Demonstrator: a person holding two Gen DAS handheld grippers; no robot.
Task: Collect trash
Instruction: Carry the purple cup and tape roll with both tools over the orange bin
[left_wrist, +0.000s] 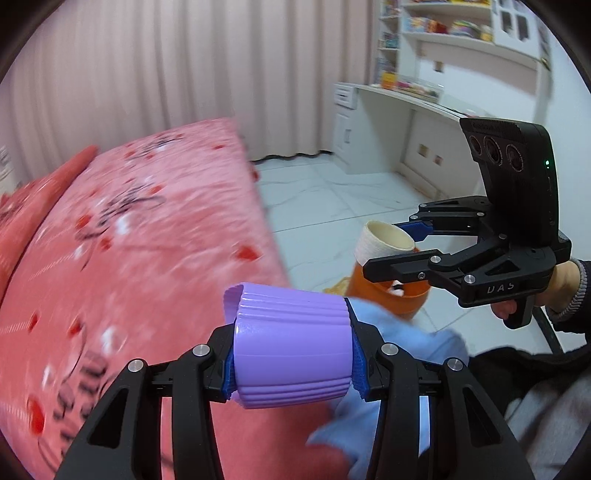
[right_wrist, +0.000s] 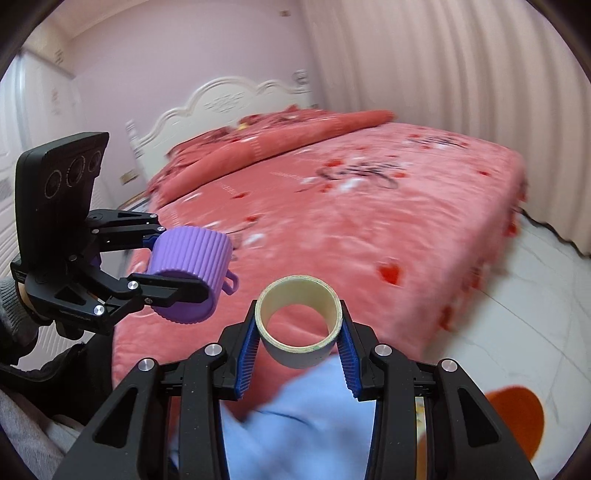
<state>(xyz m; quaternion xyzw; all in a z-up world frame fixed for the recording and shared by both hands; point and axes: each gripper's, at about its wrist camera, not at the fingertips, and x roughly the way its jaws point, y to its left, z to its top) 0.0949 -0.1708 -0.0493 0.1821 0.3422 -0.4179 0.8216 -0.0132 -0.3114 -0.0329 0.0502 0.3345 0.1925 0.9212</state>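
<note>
So both hands are loaded rn. The left tongs (left_wrist: 291, 354) are clamped on a purple ribbed cup (left_wrist: 291, 347), squeezed side to side w/ the blue pads on its walls, cup lying sideways w/ its base toward the camera on that grip. From the other side you can see a little handle loop on it, sticking out away from the tongs, so I'd guess it's gripped by the body bc the handle's too small to pinch.

The right tongs (right_wrist: 299, 336) are clamped on a cream tape-roll core (right_wrist: 298, 321), basically a hollow ring, pads on the outer wall at both sides. You can look straight through it. Makes sense imo: grabbing across the outside keeps it from rolling off.

Both things are held up in the air by the edge of the pink bed (right_wrist: 332, 206), nothing resting on the bedspread. Down on the white tiled floor (left_wrist: 332, 206) there's an orange bin (left_wrist: 402, 299), sitting right under the right tongs in the left cam view. Pretty sure that's where the trash goes, so the carry looks most of the way there, drop not yet done. A light blue cloth (right_wrist: 295, 424) lies below both tongs, can't tell what it is tbh.

Count: 2 tongs, 1 purple cup, 1 tape core, 1 orange bin, 1 blue cloth, 1 bed. Desk (left_wrist: 406, 98) and shelves in the far corner are cluttered, too blurry to count.
</note>
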